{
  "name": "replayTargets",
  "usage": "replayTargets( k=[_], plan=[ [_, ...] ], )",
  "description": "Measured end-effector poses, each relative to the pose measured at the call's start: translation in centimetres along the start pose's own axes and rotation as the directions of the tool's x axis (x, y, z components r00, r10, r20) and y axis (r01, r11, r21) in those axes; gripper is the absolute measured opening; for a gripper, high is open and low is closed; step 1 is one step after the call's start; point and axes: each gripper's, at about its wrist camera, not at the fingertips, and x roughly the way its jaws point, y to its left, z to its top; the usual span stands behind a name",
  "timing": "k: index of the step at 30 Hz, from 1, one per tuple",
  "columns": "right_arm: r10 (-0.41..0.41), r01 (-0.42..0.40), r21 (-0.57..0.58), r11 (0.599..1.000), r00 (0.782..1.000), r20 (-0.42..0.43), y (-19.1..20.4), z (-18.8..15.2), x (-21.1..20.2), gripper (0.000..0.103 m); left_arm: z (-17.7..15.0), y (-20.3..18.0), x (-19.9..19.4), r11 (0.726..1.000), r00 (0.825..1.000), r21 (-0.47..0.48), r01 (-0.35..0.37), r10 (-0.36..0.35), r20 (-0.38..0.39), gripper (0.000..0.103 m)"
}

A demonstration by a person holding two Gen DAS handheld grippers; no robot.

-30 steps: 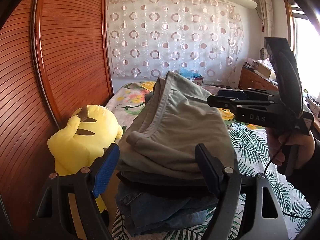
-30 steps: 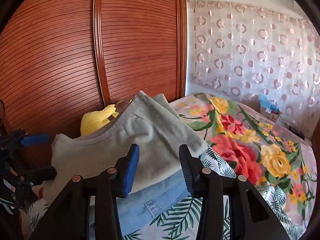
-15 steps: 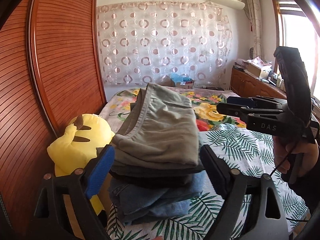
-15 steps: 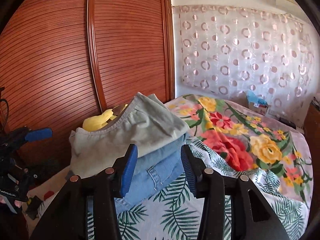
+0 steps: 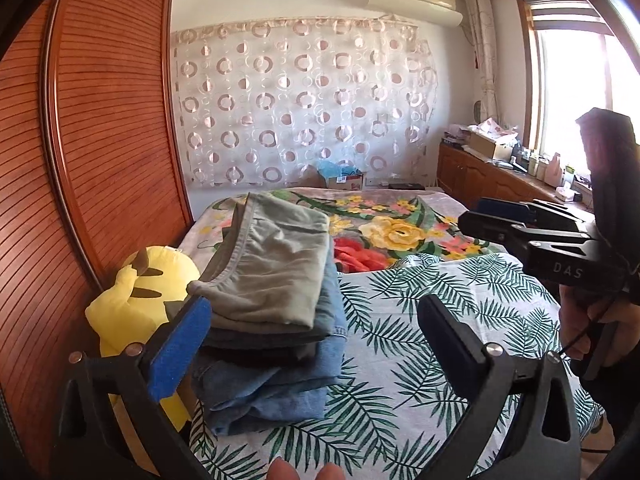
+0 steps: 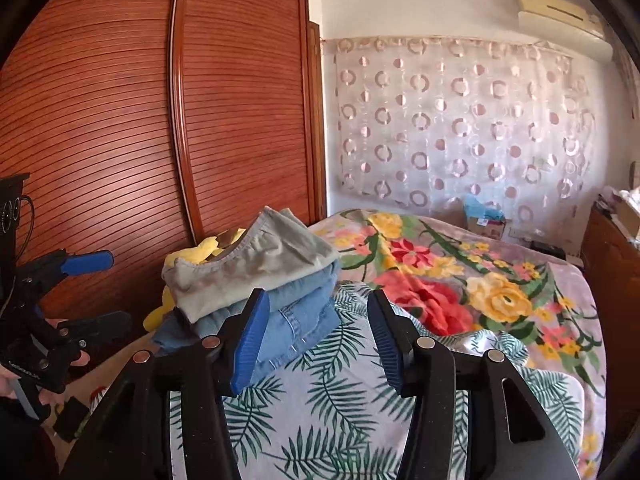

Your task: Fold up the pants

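- Lying folded on top of a small stack, the grey-green cotton pants [image 5: 276, 264] [image 6: 256, 264] sit at the left edge of the bed [image 5: 472, 304] [image 6: 460, 280], on the side by the wardrobe.
- Under them is a dark folded garment [image 5: 260, 344], and below that folded blue denim jeans [image 5: 276, 384] [image 6: 296, 320]; the stack rests on a white sheet printed with green palm leaves [image 5: 420, 320] [image 6: 340, 400].
- The left tongs [image 5: 316, 344] [image 6: 100, 292] hang over the near part of the bed with the jaws wide apart and nothing between them; the blue pad [image 5: 176, 348] sits in front of the near left corner of the stack, but I cannot tell whether it touches the cloth.
- The right tongs [image 6: 320, 336] [image 5: 492, 220] also stand wide and hold nothing, aimed at the stack's right side from above the palm sheet.
- The right hand [image 5: 600, 328] grips its handle at the right edge of the left wrist view.
- A yellow plush toy with black-tipped ears [image 5: 140, 296] [image 6: 200, 252] is wedged just beside the stack, between it and the reddish-brown slatted wooden wardrobe [image 5: 88, 160] [image 6: 140, 120].
- A floral blanket with red and yellow flowers [image 5: 392, 232] [image 6: 460, 280] covers the far half of the bed.
- A sheer curtain with ring patterns [image 5: 304, 104] [image 6: 460, 128] hangs on the far wall.
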Motion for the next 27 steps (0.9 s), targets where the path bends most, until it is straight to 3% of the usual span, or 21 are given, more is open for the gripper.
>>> replayTargets(
  k=[12, 27],
  plan=[
    [-0.155, 0.151, 0.057, 0.987, 0.986, 0.068, 1.0, -2.3, -6.4, 0.064, 0.0, -3.5, -2.0, 1.0, 0.999, -0.009, 0.024, -0.024, 0.032, 0.103],
    [-0.295, 0.289, 0.122, 0.949, 0.955, 0.035, 3.7, -4.0, -9.0, 0.071, -0.6, -8.3, -4.4, 0.998, 0.997, 0.024, 0.052, -0.053, 0.052, 0.103]
  ],
)
